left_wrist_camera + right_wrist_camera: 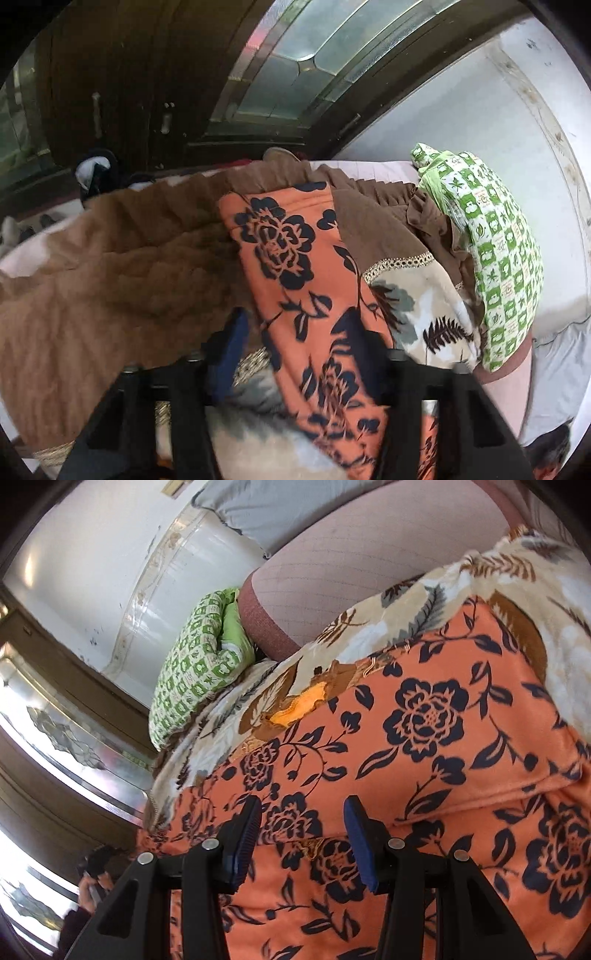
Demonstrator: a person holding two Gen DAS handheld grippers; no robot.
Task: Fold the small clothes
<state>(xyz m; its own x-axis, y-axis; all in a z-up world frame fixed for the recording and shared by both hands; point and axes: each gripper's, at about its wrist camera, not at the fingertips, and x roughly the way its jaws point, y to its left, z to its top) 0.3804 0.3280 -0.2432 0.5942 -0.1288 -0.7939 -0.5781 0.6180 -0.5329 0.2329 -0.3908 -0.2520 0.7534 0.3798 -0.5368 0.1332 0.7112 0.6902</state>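
Observation:
An orange garment with dark blue flowers [295, 266] runs in a long folded strip between the fingers of my left gripper [303, 332]. It covers the right finger. The blue left pad [225, 354] stands a little apart from the cloth, so this gripper is open. In the right wrist view the same orange garment [424, 738] lies spread flat over a beige leaf-print cloth [369, 627]. My right gripper [303, 805] hovers over it, open, with nothing between its pads.
A brown pleated garment [110, 258] lies left of the orange strip. A green-and-white patterned bundle [498, 258] sits by the white wall. A pink checked mattress [369, 572] and a grey pillow [295, 502] lie beyond. A dark wooden door with glass [295, 74] stands behind.

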